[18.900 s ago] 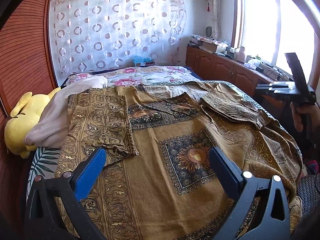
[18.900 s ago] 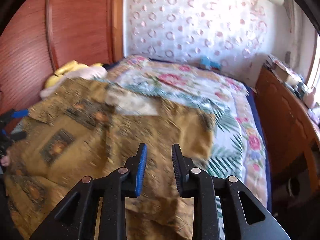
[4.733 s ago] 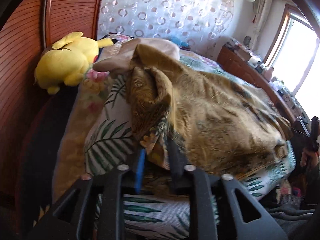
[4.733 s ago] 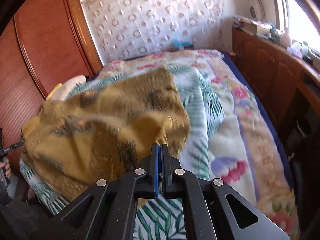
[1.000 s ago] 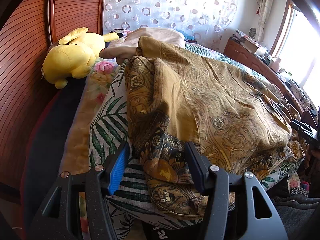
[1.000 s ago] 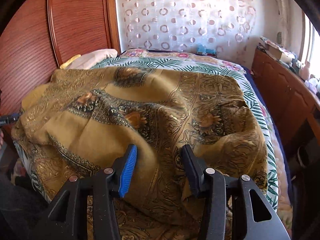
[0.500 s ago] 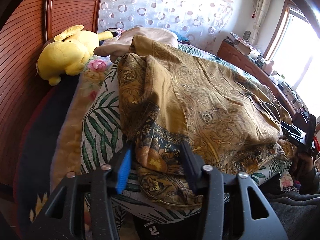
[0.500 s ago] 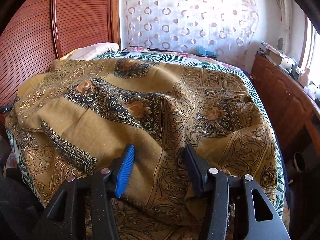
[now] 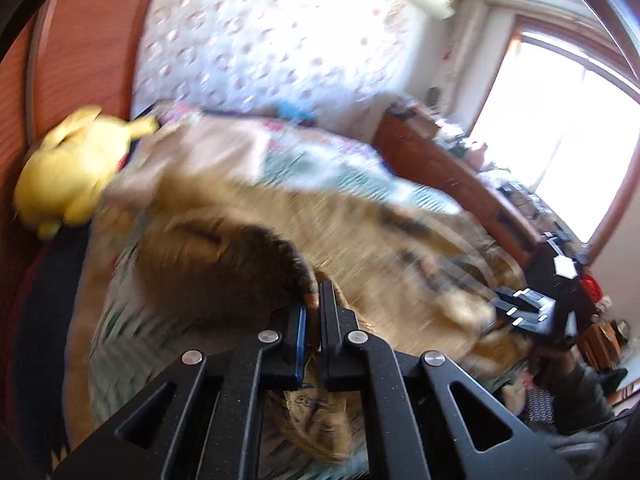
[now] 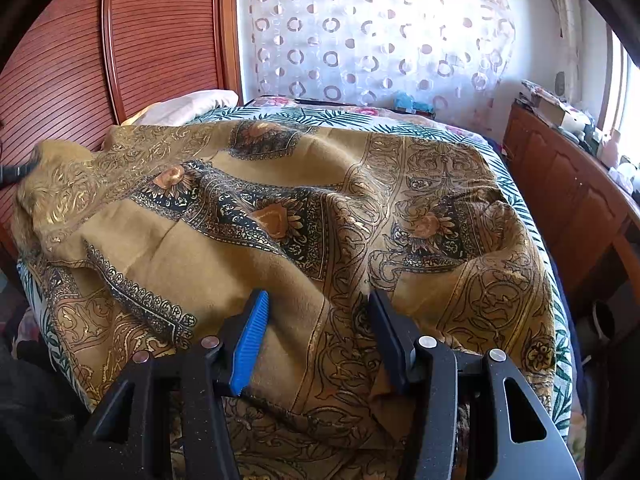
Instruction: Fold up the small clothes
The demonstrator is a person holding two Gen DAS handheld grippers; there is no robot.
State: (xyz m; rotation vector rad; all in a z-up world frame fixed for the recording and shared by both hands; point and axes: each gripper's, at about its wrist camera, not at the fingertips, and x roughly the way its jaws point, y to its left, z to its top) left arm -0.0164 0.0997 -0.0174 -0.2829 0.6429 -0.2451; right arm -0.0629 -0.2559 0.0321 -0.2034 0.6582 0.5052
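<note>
A large ochre cloth [image 10: 280, 184] with dark floral bands lies spread and rumpled over the bed. My left gripper [image 9: 314, 300] is shut on a corner of the cloth [image 9: 360, 232], which hangs bunched from the jaws above the bed's edge; this view is blurred by motion. My right gripper [image 10: 320, 312] stands open over the near edge of the cloth, with a ridge of fabric lying between its fingers and the pads not pressing on it. In the left wrist view the right gripper [image 9: 532, 304] shows at the far side of the bed, held by a hand.
A yellow plush toy [image 9: 68, 176] and a pale pillow [image 10: 188, 106] lie at the head of the bed by the red wooden panel [image 10: 120, 40]. A wooden dresser [image 10: 568, 192] runs along the right side. Palm-leaf bedding [image 10: 532, 216] shows around the cloth.
The left gripper's jaws have closed on the cloth's corner and the gripper has risen, pulling the fabric up. The right gripper has stayed over the cloth's edge.
</note>
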